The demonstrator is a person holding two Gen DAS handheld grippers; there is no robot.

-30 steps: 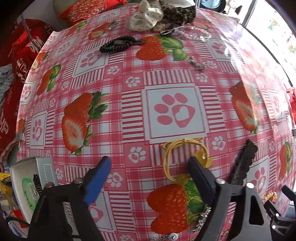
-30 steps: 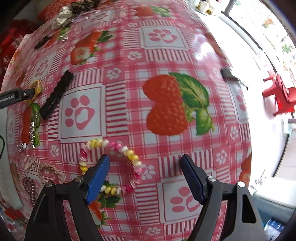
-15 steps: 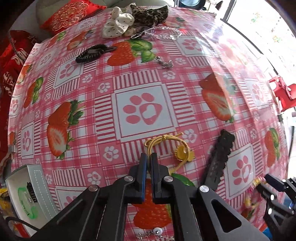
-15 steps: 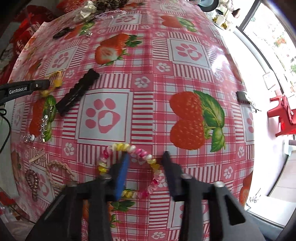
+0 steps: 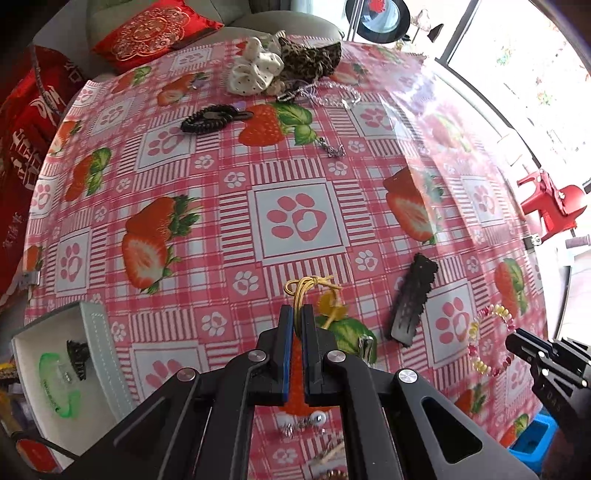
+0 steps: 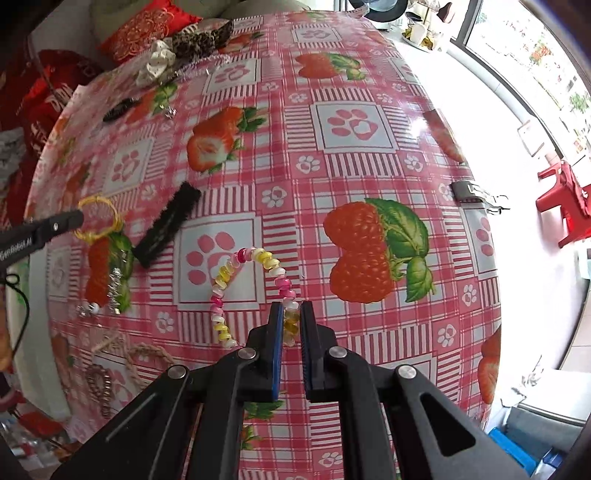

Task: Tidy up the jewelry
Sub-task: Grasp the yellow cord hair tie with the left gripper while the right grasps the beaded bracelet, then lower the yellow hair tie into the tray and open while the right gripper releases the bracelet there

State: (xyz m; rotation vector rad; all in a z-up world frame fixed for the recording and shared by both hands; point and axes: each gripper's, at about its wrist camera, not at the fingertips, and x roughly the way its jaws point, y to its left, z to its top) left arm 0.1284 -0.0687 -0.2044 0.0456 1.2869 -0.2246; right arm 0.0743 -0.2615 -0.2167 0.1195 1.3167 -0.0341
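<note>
My left gripper (image 5: 298,312) is shut on a yellow elastic hair tie (image 5: 308,290) with a yellow charm, just above the strawberry tablecloth (image 5: 295,221). The tie also shows in the right wrist view (image 6: 98,218), with the left gripper's tip on it. My right gripper (image 6: 291,310) is shut on a pink and yellow beaded bracelet (image 6: 255,258) and holds it lifted in an arch. The bracelet shows at the right in the left wrist view (image 5: 487,339). A white box (image 5: 66,362) at the lower left holds a green bangle and a black clip.
A black hair clip (image 5: 412,299) lies between the two grippers. A black coil tie (image 5: 207,120), scrunchies (image 5: 280,66) and a clear bead chain (image 5: 332,92) lie at the far edge. Silver and braided pieces (image 6: 118,362) lie near the table's left edge. Red cushions (image 5: 155,29) lie behind.
Both grippers went from open to shut. The left one closed on the yellow hair tie; the right one closed on the beaded bracelet and lifted it off the cloth.
</note>
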